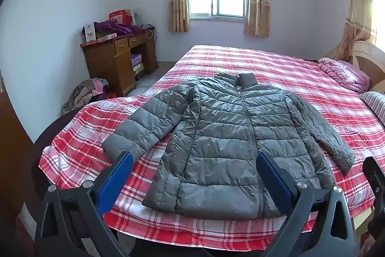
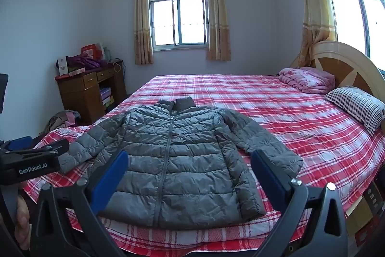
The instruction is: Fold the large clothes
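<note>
The left gripper (image 1: 193,155) and the right gripper (image 2: 189,155) are both wide open and hold nothing. Both hang above the near edge of the bed (image 1: 276,64). At twelve o'clock from each lies the grey jacket (image 1: 223,131), flat and zipped, arms spread, probably so it is easy to fold. Only the right view shows the striped pillow (image 2: 356,105) whole, at two o'clock, and the left gripper at nine o'clock.

One grey puffer jacket (image 1: 223,136) on one bed (image 1: 300,78), two grippers in play, left gripper (image 1: 194,160) and right gripper (image 2: 189,159), plus one pink quilt (image 2: 305,80), one striped pillow (image 2: 356,105) and two windows, far (image 2: 178,21) and right (image 2: 349,9).
</note>
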`<act>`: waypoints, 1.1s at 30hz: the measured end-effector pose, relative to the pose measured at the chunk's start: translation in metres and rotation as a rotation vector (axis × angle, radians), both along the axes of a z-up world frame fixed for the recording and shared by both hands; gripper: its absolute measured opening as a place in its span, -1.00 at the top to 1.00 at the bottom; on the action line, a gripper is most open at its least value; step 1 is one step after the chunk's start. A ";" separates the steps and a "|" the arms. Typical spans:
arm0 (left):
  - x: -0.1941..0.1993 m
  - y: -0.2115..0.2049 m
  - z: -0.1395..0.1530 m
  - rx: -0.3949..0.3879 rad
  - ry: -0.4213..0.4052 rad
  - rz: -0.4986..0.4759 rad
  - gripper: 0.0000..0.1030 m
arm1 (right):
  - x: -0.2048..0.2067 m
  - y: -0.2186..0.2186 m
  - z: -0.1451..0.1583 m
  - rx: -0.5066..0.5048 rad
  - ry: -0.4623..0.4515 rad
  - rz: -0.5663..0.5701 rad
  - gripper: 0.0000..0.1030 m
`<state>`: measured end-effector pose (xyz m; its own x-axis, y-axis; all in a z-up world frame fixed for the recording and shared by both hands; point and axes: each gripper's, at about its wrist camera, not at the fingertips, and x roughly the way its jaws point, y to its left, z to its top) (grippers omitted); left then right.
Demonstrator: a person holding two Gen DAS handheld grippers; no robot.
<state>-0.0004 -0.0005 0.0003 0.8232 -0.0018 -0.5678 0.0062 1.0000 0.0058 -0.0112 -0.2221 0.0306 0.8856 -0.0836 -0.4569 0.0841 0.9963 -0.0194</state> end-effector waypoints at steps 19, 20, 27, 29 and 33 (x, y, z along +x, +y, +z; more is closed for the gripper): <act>-0.002 0.002 0.005 -0.014 -0.032 0.021 -0.98 | 0.000 0.000 0.001 0.000 -0.010 0.000 -1.00; -0.001 0.001 0.005 -0.014 -0.032 0.021 -0.98 | 0.000 0.001 0.000 0.001 -0.008 0.000 -1.00; -0.001 0.001 0.006 -0.004 -0.040 0.025 -0.98 | 0.001 -0.001 -0.006 0.009 -0.003 -0.004 -1.00; -0.001 0.001 0.006 -0.004 -0.040 0.024 -0.98 | 0.004 -0.001 -0.006 0.009 0.006 -0.003 -1.00; -0.001 0.002 0.005 -0.006 -0.044 0.027 -0.98 | 0.005 -0.002 -0.007 0.016 0.016 -0.003 -1.00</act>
